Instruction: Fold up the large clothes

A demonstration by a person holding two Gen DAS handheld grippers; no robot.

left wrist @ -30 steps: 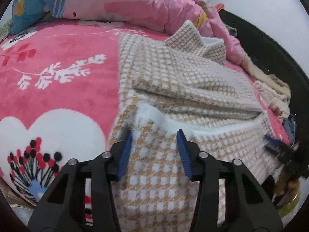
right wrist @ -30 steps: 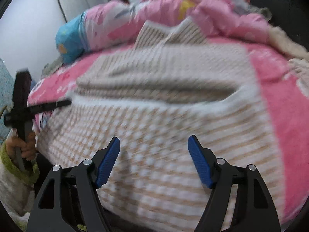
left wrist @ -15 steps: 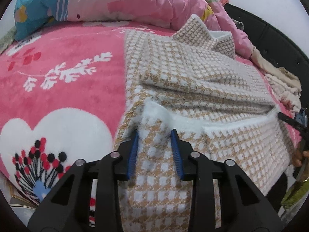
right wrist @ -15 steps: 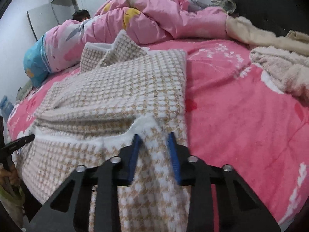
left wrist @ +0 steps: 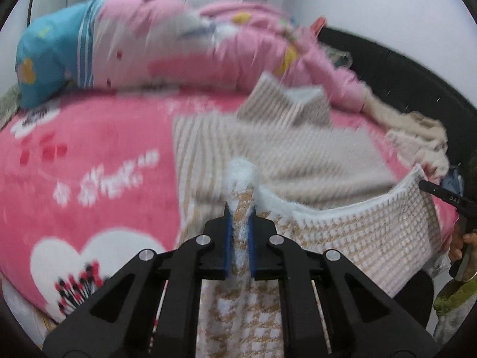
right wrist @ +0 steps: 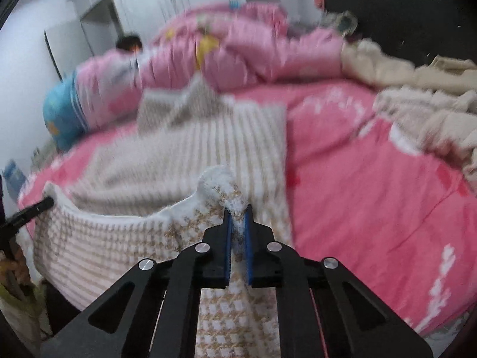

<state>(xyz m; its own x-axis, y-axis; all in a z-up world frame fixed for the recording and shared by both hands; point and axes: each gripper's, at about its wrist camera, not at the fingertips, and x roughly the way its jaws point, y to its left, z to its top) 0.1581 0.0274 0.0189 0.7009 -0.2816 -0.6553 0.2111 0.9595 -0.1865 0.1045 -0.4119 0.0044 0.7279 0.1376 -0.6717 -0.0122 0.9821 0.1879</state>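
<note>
A large tan-and-white houndstooth garment (left wrist: 298,149) lies partly folded on the pink bed; it also shows in the right wrist view (right wrist: 190,149). My left gripper (left wrist: 240,211) is shut on the left corner of its white-lined hem. My right gripper (right wrist: 237,213) is shut on the hem's right corner. Both corners are lifted above the bed, and the hem hangs stretched between them (left wrist: 357,226). The right gripper's tip shows at the right edge of the left wrist view (left wrist: 441,197). The left gripper's tip shows at the left edge of the right wrist view (right wrist: 32,210).
A pink blanket with white hearts (left wrist: 89,164) covers the bed. A bunched pink duvet (left wrist: 193,50) and a blue pillow (left wrist: 47,56) lie at the far end. Cream clothes (right wrist: 423,98) are piled at the right by a black headboard (right wrist: 402,21).
Both grippers were open over the hem, then closed on its two corners. Now they have lifted the hem up off the bed and both views are blurred by motion.
</note>
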